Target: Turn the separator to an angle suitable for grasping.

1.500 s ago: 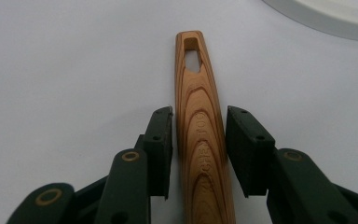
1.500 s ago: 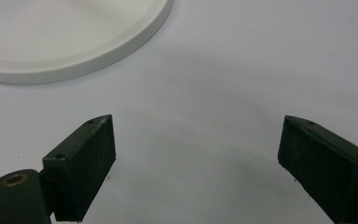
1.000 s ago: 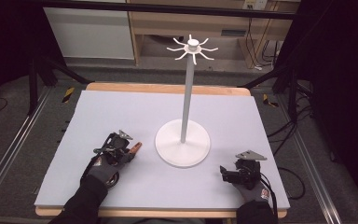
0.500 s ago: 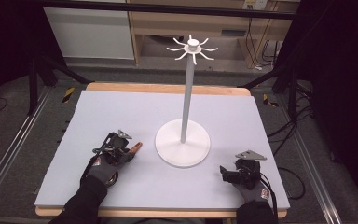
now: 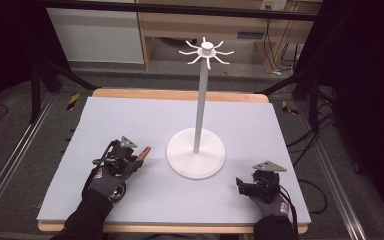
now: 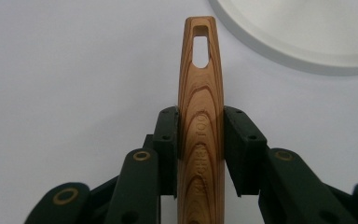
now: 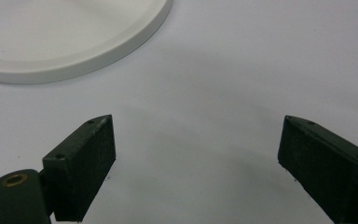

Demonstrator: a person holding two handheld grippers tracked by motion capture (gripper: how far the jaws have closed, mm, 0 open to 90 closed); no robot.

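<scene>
My left gripper (image 6: 200, 127) is shut on a wooden utensil handle (image 6: 200, 88); both black pads press on its sides. The handle has a slot hole near its tip and points toward the white stand's round base (image 6: 298, 44). From above, the left gripper (image 5: 130, 159) rests low on the mat left of the stand base (image 5: 196, 156), with the handle tip (image 5: 144, 151) sticking out to the right. A thin white pole rises from the base to a ring of hooks (image 5: 206, 50). My right gripper (image 7: 196, 154) is open over bare mat, right of the base (image 7: 74, 42); in the high view the right gripper (image 5: 242, 186) sits at front right.
A pale lavender mat (image 5: 130, 120) covers the wooden table. Black frame rails and cables run along both sides, and shelving stands behind the table.
</scene>
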